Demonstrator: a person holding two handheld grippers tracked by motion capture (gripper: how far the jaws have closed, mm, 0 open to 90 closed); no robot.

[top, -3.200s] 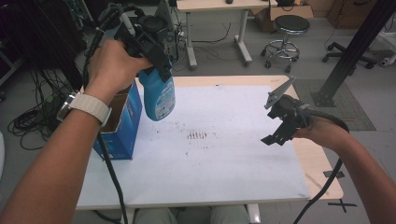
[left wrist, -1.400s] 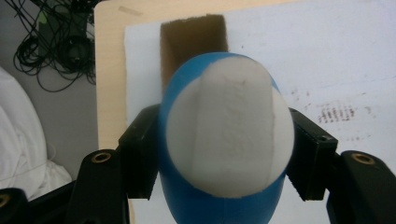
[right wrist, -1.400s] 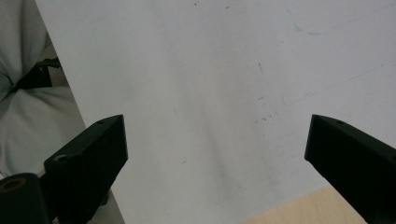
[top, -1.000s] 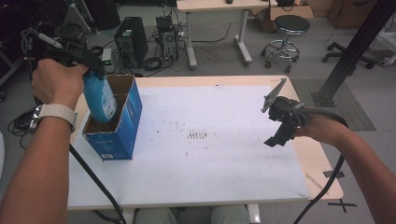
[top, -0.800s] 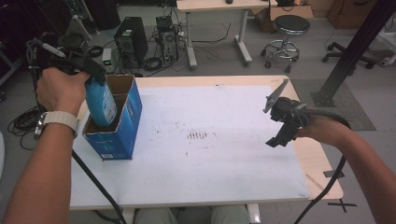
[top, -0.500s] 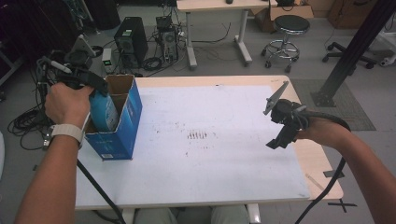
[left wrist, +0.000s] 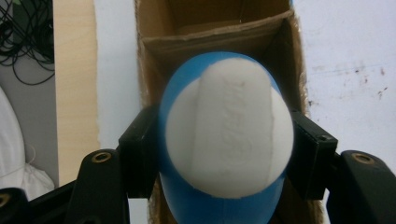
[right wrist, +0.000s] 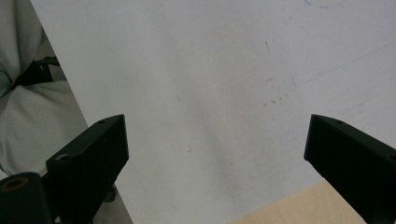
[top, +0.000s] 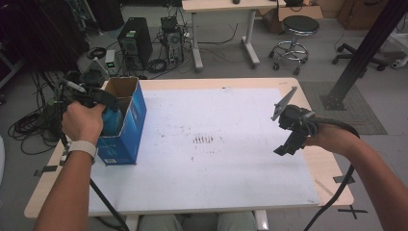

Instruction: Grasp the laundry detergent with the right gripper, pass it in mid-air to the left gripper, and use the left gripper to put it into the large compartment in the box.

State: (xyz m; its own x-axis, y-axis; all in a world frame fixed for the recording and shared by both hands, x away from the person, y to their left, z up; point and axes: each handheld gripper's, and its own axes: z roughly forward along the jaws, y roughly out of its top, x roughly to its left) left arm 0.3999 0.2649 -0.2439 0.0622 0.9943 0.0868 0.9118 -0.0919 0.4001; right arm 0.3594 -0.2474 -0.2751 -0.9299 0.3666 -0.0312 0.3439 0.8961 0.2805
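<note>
Left gripper (left wrist: 224, 154): clamped on a blue bottle (left wrist: 226, 140), one black jaw pressed to each flank; the bottle's white base faces the left gripper view's camera.
Blue bottle, from above: seen in the high view (top: 113, 120) at the left of the table, part-way down inside the open top of the box, the person's left hand (top: 82, 121) wrapped around the gripper just to its left.
Box (top: 126, 126): blue cardboard, standing upright near the table's left edge, flaps open; the left gripper view shows its brown interior (left wrist: 219, 42) with a cardboard divider across it beyond the bottle.
Right gripper (top: 288, 126): held in the air above the right side of the table, well apart from the box, gripped by the person's right hand (top: 332, 138); a grey three-cornered plate rises from its top.
Right jaws: spread wide with nothing between them; the right gripper view (right wrist: 215, 154) looks down between them at the bare sheet.
Table (top: 317, 166): pale wood, covered by a white sheet (top: 216, 159) with dark scuff marks near its centre.
Background: a stool (top: 293, 31), a computer tower (top: 136, 45) and loose cables on the grey floor beyond the far edge.
</note>
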